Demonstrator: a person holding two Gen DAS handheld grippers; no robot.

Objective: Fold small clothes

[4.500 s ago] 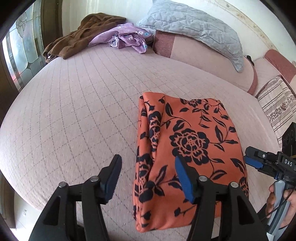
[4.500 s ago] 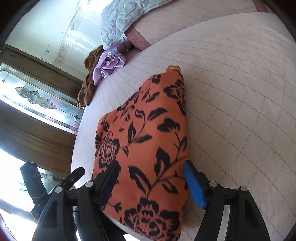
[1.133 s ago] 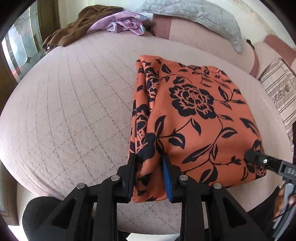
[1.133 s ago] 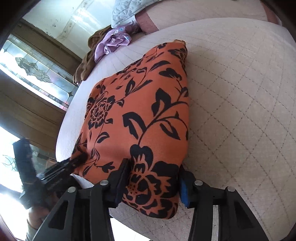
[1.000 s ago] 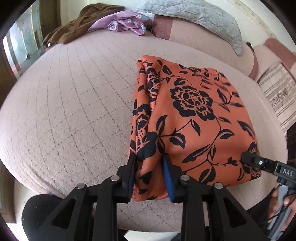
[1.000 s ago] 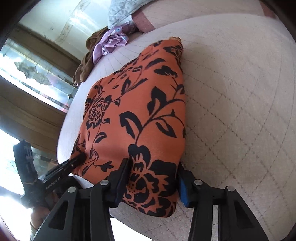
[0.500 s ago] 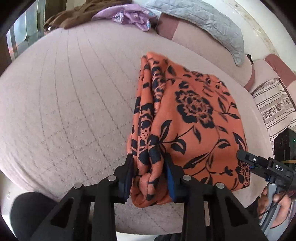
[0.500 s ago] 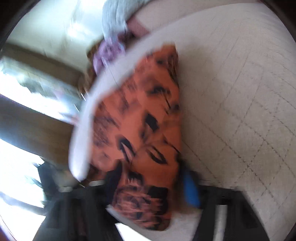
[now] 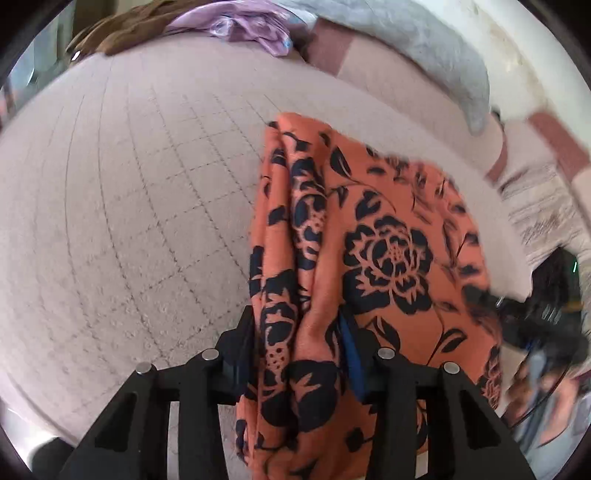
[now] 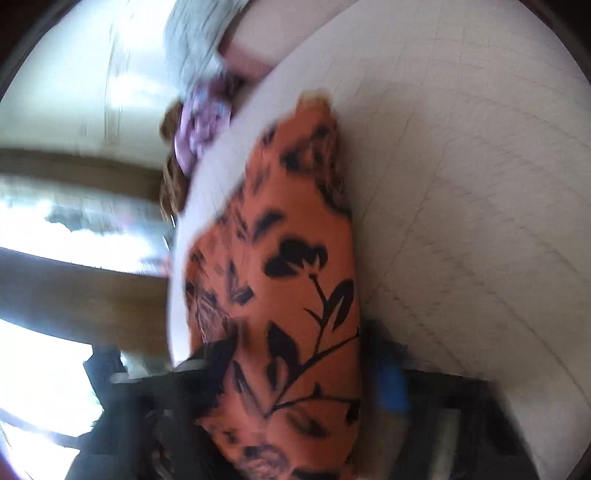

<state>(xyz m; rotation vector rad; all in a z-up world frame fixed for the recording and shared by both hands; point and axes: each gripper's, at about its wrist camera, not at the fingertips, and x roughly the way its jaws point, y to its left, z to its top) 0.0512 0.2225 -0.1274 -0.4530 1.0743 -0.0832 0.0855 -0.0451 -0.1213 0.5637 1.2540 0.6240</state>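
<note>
The left gripper [image 9: 297, 343] pointed steeply down at the bed [image 9: 129, 206], and its jaws were opening – the bunched near-left edge of the folded orange floral garment [image 9: 384, 236] was between the pads, which touched the cloth on both sides. The right gripper [image 10: 306, 373] was tilted and blurred; its jaws were closing around the near-right corner of the same garment, and I cannot tell if the pads pressed it. The garment lay on the bed near its front edge, far from the purple cloth [image 9: 240, 26] and the grey pillow [image 9: 417, 48]
</note>
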